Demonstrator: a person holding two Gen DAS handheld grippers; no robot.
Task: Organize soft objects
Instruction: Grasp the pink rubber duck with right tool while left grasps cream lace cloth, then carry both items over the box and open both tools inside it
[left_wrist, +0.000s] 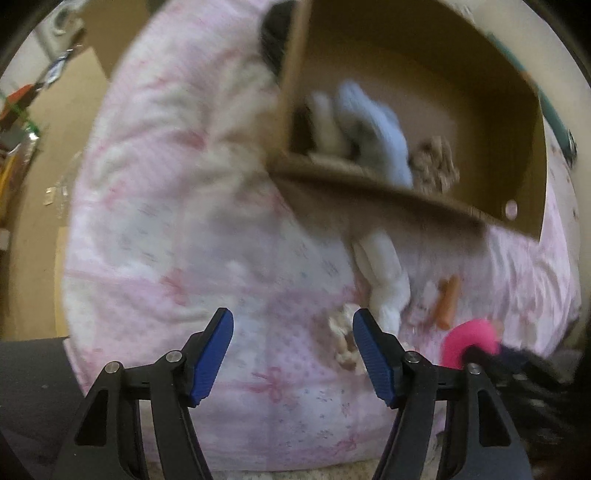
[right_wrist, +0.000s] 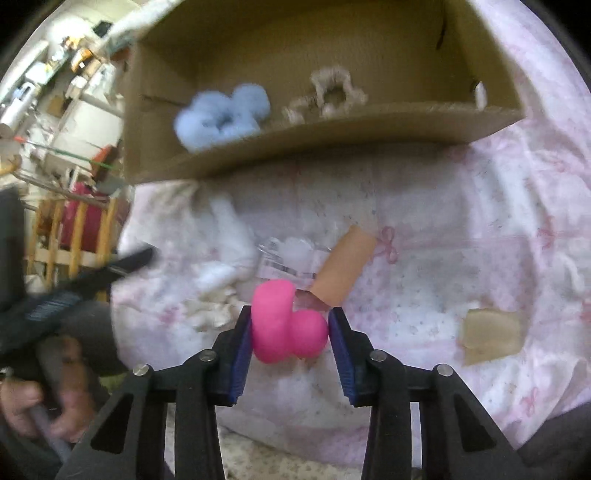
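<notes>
**Pink fluffy toy held just short of the box**

Pink and soft, the bed cover (left_wrist: 177, 229) fills most of the left wrist view. The left gripper (left_wrist: 293, 356) hangs over it with its jaws wide apart and nothing between them. Behind it sits the cardboard box (left_wrist: 524, 155), which already has a blue fluffy toy (left_wrist: 376, 133) and a beige fuzzy thing (left_wrist: 436, 166) inside. On the cover lie a white soft toy (left_wrist: 384, 280), an orange piece (left_wrist: 445, 301) and a small cream toy (left_wrist: 343, 339). The pink fluffy toy (left_wrist: 467, 341) shows low on the right. This view is very blurry, so the empty gripper could bump the box edge or grab a fold of the cover by mistake. I cannot read any words here.

In the right wrist view, the right gripper (right_wrist: 290, 325) has its jaws squeezed on the pink fluffy toy (right_wrist: 286, 325), over the bed cover (right_wrist: 461, 229) and in front of the cardboard box (right_wrist: 332, 133). The toy is squishy and round, and only its lower part sits between the jaws, so it could pop out and fall before it gets to the box. The box wall (right_wrist: 332, 133) stands in the way, so a low carry could catch it and push the box. A clear wrapper (right_wrist: 288, 258) has small print on it, but it is too blurry to read. The left gripper (right_wrist: 110, 269) also comes in close from the left, and the two could knock together.
</notes>
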